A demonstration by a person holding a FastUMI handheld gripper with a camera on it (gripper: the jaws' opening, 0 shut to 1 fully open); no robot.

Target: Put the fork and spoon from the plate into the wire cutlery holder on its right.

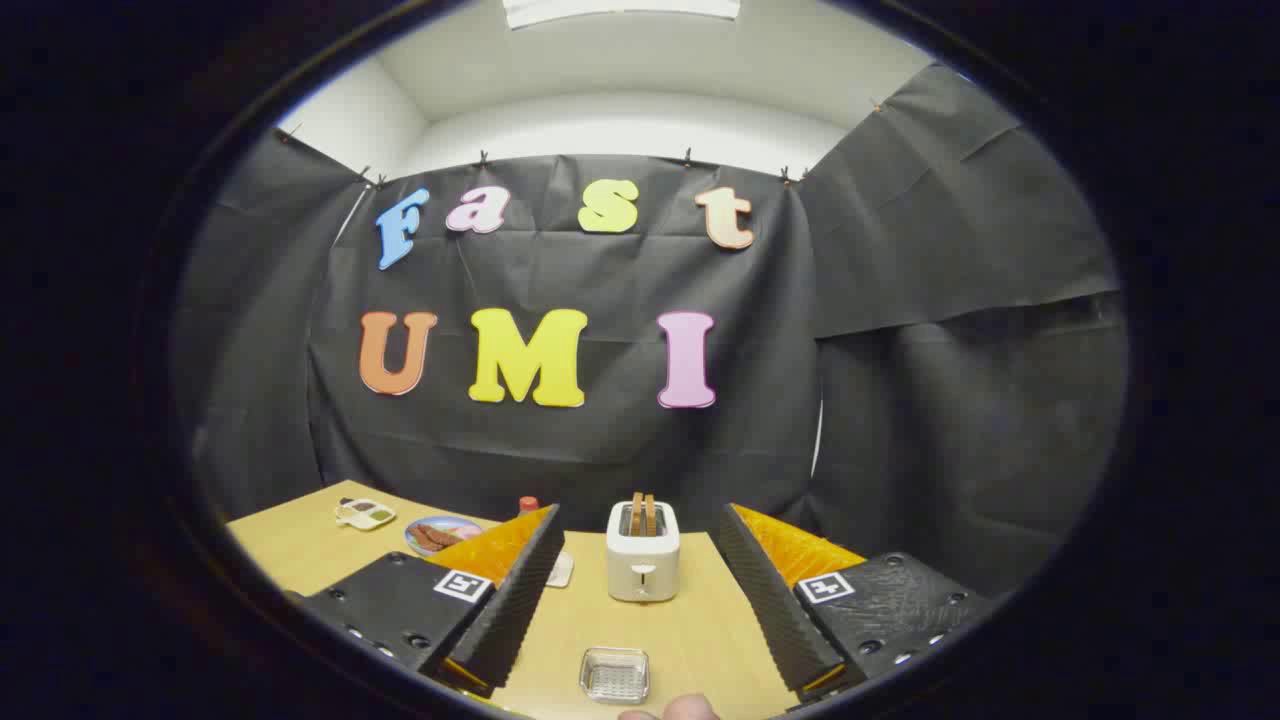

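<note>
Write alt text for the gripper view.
The gripper hangs open above a wooden table, its jaws wide apart and empty. Between them sit a small wire basket and, beyond it, a white toaster holding toast. Farther off are a plate and a small dish.

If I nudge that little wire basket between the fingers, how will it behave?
The wire basket looks low and wide, so it probably won't tip. Its thin mesh suggests it is light, so it will likely slide on the smooth wooden table. The gripper is open, fingers either side, touching nothing.
</note>
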